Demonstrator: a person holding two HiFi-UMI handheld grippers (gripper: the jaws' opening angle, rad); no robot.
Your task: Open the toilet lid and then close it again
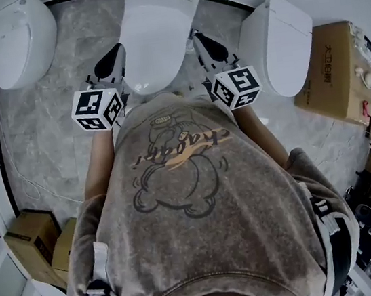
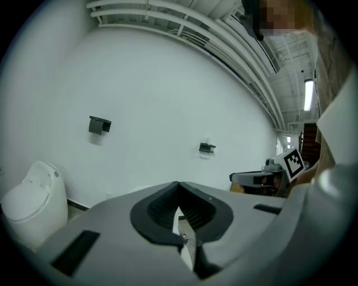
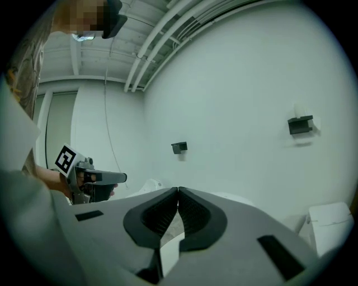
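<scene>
Three white toilets stand in a row along the far edge of the gray floor (image 1: 41,143). The left toilet (image 1: 23,40) and the right toilet (image 1: 280,41) stand off to the sides. The middle toilet (image 1: 161,24) is right in front of the person, and its lid (image 1: 158,52) looks flat down. There are two grippers. The left gripper (image 1: 116,54) is just beside the middle toilet's left side, and the right gripper (image 1: 199,41) is just beside its right side. Both are clenched tight with nothing in them. One brown box (image 1: 330,69) sits at the floor's right edge, and two more boxes (image 1: 25,236) sit in the near left corner. The person's gray shirt (image 1: 200,203) hides the near floor.

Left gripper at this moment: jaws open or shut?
Shut. In the left gripper view the grey left gripper has the tips of its black ribbed pads touching, and nothing is clamped between them.
</scene>
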